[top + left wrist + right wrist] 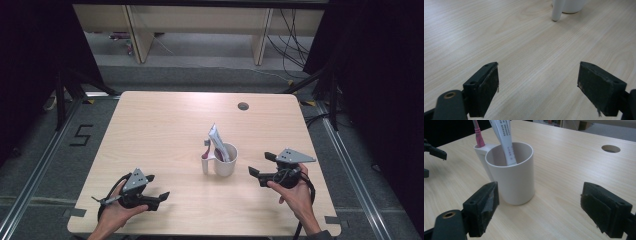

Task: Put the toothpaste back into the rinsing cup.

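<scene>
Nearest the person, the left gripper [152, 191] hovers low over the table [165, 125], its fingers [482, 88] spread apart and empty. The right gripper [262, 165] sits just right of a white cup [225, 161], its fingers [482, 207] also wide apart. A toothpaste tube [218, 141] stands in the cup and a pink toothbrush [477, 133] in its side holder. Farther back is a cable hole [243, 106].

Light wooden table [165, 125] with rounded corners, mid-frame in the high view, on grey floor [45, 155]. Round cable hole [243, 106] near its upper right edge. White cup [226, 161] upright just right of centre, handle [205, 164] toward the left. Bare wood [524, 50] elsewhere.
</scene>
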`<state>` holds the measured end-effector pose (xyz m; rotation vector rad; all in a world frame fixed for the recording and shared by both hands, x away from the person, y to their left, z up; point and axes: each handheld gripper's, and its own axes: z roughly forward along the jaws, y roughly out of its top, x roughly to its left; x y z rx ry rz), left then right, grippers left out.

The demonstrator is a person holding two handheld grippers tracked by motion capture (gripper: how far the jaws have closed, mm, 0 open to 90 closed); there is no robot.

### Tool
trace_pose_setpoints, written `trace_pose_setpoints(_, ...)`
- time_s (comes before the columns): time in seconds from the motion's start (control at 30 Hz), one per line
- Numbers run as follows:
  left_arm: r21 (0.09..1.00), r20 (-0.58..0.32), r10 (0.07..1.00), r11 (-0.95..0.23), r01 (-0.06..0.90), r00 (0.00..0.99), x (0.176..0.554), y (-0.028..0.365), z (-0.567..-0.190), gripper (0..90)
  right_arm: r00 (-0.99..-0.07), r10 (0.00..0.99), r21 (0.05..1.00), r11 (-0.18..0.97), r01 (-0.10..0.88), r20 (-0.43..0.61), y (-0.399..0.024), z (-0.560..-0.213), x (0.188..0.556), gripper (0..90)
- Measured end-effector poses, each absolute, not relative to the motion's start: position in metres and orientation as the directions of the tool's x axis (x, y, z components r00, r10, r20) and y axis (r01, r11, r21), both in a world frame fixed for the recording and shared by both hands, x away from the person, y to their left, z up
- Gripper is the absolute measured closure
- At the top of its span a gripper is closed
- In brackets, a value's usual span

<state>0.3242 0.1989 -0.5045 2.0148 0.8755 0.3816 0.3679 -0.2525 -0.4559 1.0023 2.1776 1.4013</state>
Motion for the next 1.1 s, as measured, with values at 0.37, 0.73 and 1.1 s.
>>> trace_pose_setpoints(0.37, 0.823, -0.071, 0.708, -0.356, 0.442, 0.703, 0.324, 0.199, -0.504, 17.0, -0.677, 0.729, 0.88, 0.255, 0.4, 0.097, -0.258, -0.464, 0.356, 16.4)
trace_pose_setpoints(0.73, 0.823, -0.062, 0.702, -0.366, 0.435, 0.709, 0.326, 0.197, -0.505, 17.0, -0.676, 0.726, 0.868, 0.248, 0.43, 0.127, -0.261, -0.473, 0.344, 16.4)
trace_pose_setpoints(1.1, 0.82, -0.06, 0.709, -0.366, 0.44, 0.703, 0.323, 0.2, -0.505, 17.1, -0.683, 0.724, 0.858, 0.285, 0.428, 0.101, -0.265, -0.475, 0.341, 16.4)
